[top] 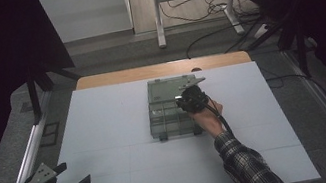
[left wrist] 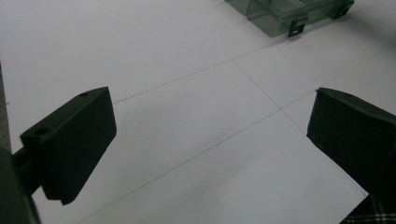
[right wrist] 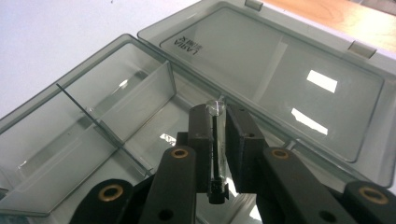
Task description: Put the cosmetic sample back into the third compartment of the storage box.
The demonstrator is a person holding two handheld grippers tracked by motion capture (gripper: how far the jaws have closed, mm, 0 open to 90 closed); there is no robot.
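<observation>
Right gripper [right wrist: 217, 123] jaws clenched on thin clear divider [right wrist: 216, 140], held edge-on, long axis running along jaws. It hung over open box [right wrist: 100, 121], just above compartments near hinge side; lid [right wrist: 280, 88] lay flat beyond. Box sat mid-worktop [top: 107, 132]. Left gripper [top: 67, 178] well apart at near-left corner, jaws released, nothing between. Likely next: lower divider straight down into slot.
</observation>
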